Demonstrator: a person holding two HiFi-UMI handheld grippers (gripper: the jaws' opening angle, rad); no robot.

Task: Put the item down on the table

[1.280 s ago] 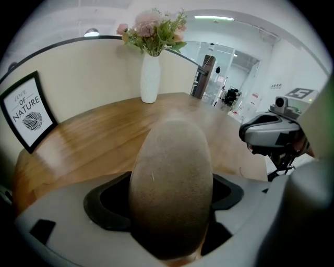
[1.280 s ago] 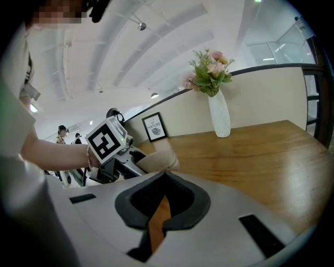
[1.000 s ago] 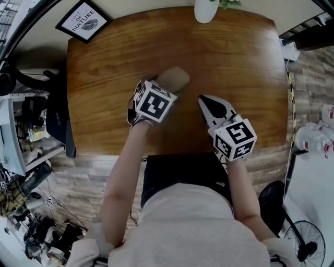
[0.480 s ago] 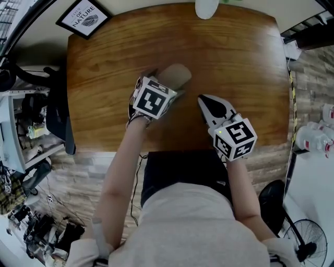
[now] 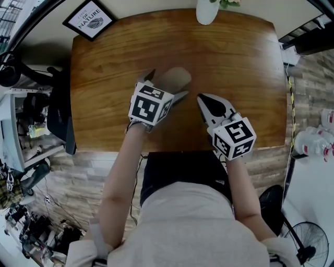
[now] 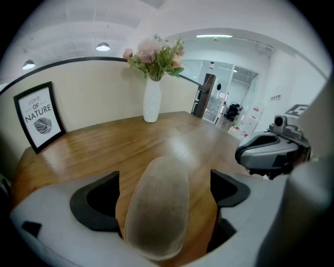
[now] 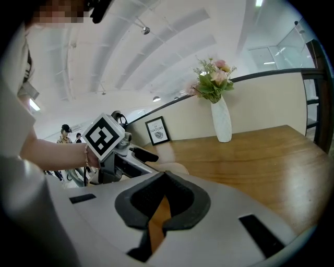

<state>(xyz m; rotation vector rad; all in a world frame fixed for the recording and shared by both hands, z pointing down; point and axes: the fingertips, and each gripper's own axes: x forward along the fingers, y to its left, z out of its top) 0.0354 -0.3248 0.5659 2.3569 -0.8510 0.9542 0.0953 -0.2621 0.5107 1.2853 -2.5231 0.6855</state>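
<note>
The item is a tan, oblong, suede-like pad (image 5: 176, 78) lying on the brown wooden table (image 5: 235, 62) just left of its middle. My left gripper (image 5: 166, 85) is around its near end, and the jaws are opening. In the left gripper view the pad (image 6: 159, 208) lies between the two dark pads (image 6: 96, 203) with a gap of table showing on each side, so nothing presses on it. My right gripper (image 5: 202, 100) rests to the right of the pad, apart from it. Its jaws (image 7: 166, 177) meet at the tips with nothing between them.
A white vase (image 5: 206, 10) with flowers stands at the table's far edge. A framed print (image 5: 90, 20) leans at the far left corner. Shelves and clutter (image 5: 26, 130) crowd the floor to the left, and a fan (image 5: 305, 237) stands at the right.
The left gripper's jaws have spread away from the pad, and the gripper has drawn back slightly toward me. The pad stays on the table. The right gripper has not moved.
</note>
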